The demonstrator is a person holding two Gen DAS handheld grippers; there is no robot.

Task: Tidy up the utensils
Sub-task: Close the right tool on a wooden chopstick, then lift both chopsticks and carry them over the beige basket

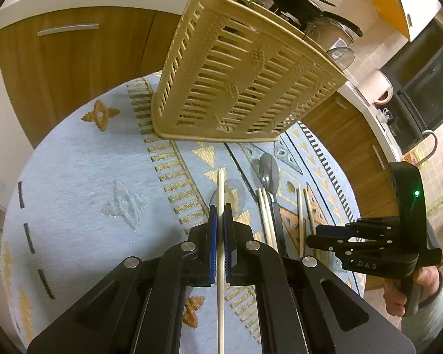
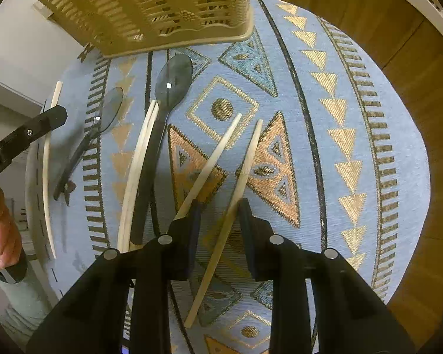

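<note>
My left gripper (image 1: 220,206) is shut on a pale chopstick (image 1: 220,188), held just above the patterned blue cloth (image 1: 82,162). The beige slotted utensil basket (image 1: 236,67) stands ahead of it. My right gripper (image 2: 218,206) is open, its fingers either side of a chopstick (image 2: 245,162) that lies on the cloth; another chopstick (image 2: 212,159) lies just left of it. A dark spoon (image 2: 171,88) with two chopsticks (image 2: 138,159) beside it lies further left, then a clear-bowled spoon (image 2: 109,109). The basket (image 2: 162,11) is beyond them.
The round table's cloth (image 2: 354,118) ends at wooden cabinets (image 1: 59,59) behind. A counter holds a black pan (image 1: 295,0) and a kettle (image 1: 381,88). The other gripper's body (image 1: 369,247) is at the right of the left wrist view.
</note>
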